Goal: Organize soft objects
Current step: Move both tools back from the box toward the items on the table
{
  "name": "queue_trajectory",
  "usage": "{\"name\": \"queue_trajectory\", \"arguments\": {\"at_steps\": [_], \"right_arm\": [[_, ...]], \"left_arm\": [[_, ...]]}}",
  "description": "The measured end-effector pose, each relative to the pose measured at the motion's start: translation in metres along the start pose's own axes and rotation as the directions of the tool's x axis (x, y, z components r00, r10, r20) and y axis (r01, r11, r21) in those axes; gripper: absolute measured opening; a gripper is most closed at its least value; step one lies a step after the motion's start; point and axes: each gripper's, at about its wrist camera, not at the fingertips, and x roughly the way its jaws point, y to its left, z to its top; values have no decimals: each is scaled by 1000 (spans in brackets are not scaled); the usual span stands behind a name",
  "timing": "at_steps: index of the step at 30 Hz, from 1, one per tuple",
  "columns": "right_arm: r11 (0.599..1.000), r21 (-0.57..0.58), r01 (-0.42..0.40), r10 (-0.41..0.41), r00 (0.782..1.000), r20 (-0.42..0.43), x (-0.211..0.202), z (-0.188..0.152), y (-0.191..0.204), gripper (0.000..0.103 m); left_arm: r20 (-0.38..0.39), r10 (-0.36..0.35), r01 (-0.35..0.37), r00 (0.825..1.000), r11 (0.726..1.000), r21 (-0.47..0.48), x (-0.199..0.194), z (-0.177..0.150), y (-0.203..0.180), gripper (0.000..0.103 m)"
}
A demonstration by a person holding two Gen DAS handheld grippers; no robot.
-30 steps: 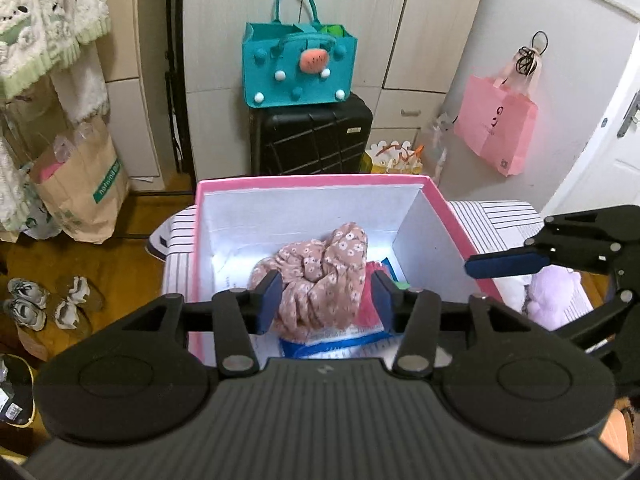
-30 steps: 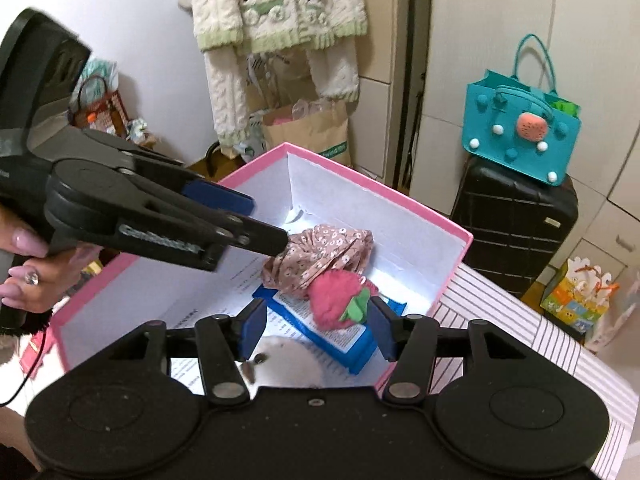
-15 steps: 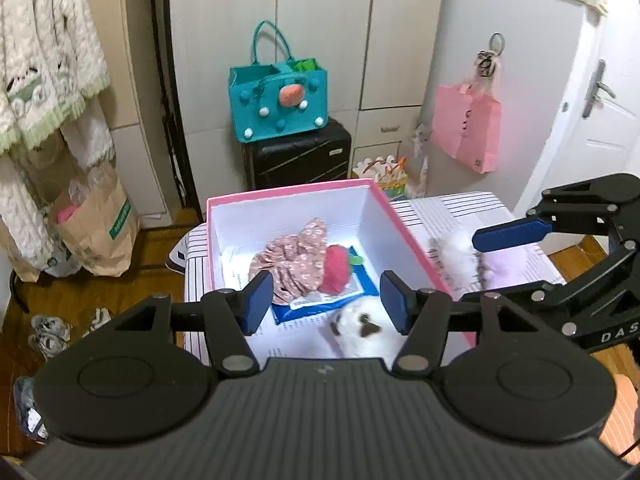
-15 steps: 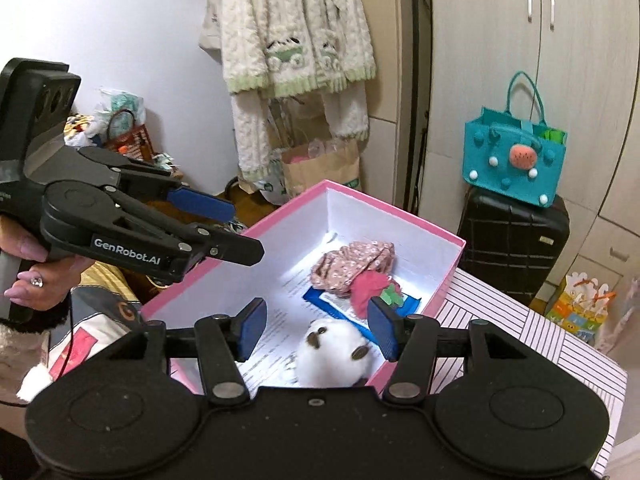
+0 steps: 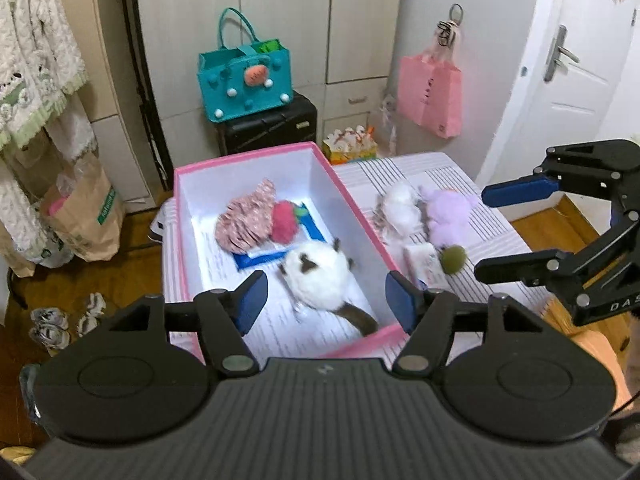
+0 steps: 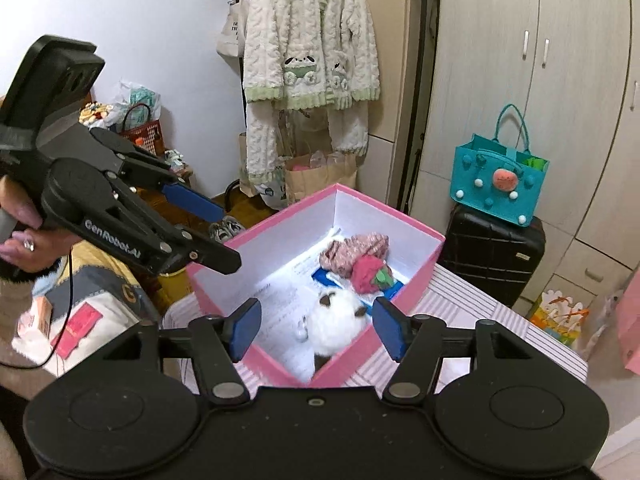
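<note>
So the white plush cat (image 5: pixel 318 278) is lying loose on the floor of the pink box (image 5: pixel 352 196) now, sitting right below the gap of the left tongs (image 5: pixel 326 300) and not touched by either pad. Both sets of tongs are widening as we speak. The left one is spreading with nothing between its jaws but air above the cat, and the right tongs (image 6: pixel 316 330) are doing the same, empty, hanging over the near corner of the box.

Compared to a second ago, both tongs are pulling up and back. Back then they were down inside the box, hovering close over the floral cloth (image 5: pixel 246 220) and the strawberry plush (image 5: pixel 284 222), and the cat was only peeking out under the right tongs. Now the whole box is in view with the cat sprawled in the near half, cloth and strawberry further off toward the far wall.

Reads to me like one drop-off is done. Off to the right of the left tongs, outside the box on the striped table (image 5: pixel 496 240), the purple plush (image 5: pixel 448 216), a white fluffy one (image 5: pixel 400 210) and a green ball (image 5: pixel 454 258) are still waiting, so there's more to do.
</note>
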Motion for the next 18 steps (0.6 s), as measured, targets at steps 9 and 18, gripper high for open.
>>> {"name": "queue_trajectory", "arguments": {"at_steps": [9,18], "right_arm": [[998,-6,60,-60,998,-28,-36,-45,3,69],[994,54,92,-88,993,-74,-58,-84,-6,70]], "left_arm": [[-62,-69,73,996,995,62,-3,-23,-39,66],[-107,-97,111,990,985,136,8,-30,-75,70]]}}
